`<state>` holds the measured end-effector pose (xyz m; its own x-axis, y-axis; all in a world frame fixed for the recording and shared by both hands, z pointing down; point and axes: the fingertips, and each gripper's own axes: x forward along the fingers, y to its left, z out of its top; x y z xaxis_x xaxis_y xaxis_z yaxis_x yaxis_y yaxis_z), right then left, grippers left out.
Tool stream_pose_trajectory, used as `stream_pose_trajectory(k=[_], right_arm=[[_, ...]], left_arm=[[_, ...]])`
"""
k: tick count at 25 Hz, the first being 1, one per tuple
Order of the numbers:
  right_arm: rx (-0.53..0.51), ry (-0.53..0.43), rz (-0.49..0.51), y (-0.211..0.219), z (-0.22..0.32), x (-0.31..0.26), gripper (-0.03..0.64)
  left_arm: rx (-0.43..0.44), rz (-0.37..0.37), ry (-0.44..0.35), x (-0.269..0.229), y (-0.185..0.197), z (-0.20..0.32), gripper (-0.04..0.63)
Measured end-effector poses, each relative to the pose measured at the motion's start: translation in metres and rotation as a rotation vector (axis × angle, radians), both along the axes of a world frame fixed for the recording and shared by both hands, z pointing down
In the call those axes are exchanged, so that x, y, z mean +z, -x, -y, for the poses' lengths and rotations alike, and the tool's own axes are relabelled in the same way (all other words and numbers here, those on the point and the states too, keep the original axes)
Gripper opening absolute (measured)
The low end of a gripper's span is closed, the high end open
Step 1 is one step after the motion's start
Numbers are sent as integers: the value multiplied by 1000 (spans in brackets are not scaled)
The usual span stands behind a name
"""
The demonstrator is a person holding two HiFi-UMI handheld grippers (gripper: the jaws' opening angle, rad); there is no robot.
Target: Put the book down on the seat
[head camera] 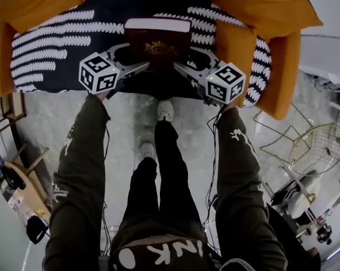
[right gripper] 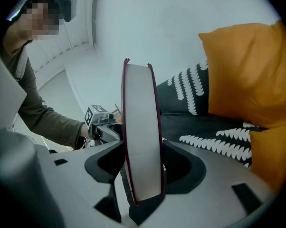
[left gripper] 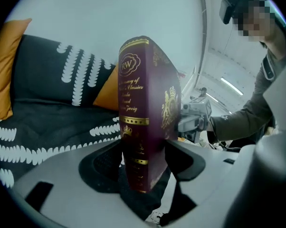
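Book: a maroon hardcover book (head camera: 157, 41) with a gilt crest on its cover and gilt lettering on its spine, held upright over the front edge of the seat, crest facing the person. No view shows whether its bottom edge touches the seat.
Left tongs: the left tongs (left gripper: 144, 161) are closed on the lower part of the book's spine, one jaw against each cover, at the seat's front edge.
Right tongs: the right tongs (right gripper: 143, 167) are closed on the lower part of the book's pale page edge, opposite the left tongs, over the same front edge of the seat.
Seat: a dark seat (head camera: 57, 61) patterned with white fern-like fronds.
Cushions: an orange cushion (head camera: 34, 1) lies at the seat's back left corner, and a larger orange cushion (head camera: 260, 4) at its back right corner.
Arm pads: an orange arm pad (head camera: 286, 72) hangs along the seat's right side, and a narrower one (head camera: 3, 55) along its left side.
Person: olive sleeves run back from both tongs, and a pale shoe (head camera: 165, 110) stands on the floor just in front of the seat.
Floor: a grey mottled floor (head camera: 46, 123) below the seat's front edge.
Wire basket: a wire basket (head camera: 319, 145) sits on the floor well to the right of the seat.
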<state>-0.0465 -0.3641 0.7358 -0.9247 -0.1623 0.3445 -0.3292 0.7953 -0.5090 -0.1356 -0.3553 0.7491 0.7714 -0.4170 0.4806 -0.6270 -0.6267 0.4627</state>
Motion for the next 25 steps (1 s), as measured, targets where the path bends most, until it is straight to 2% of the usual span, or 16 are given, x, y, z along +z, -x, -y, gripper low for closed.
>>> stream_pose_trajectory(k=[8, 16, 22, 25], right_arm=[[-23, 133, -37, 7, 21, 69, 250], [-39, 230, -69, 10, 35, 108, 252], [1, 284, -37, 0, 52, 114, 250], [21, 308, -28, -5, 54, 118, 252]], left_arm=[[-7, -26, 139, 68, 6, 18, 268], [-26, -74, 260, 107, 8, 28, 268], [-28, -94, 280, 111, 2, 48, 268], [-76, -115, 262, 107, 8, 56, 267]])
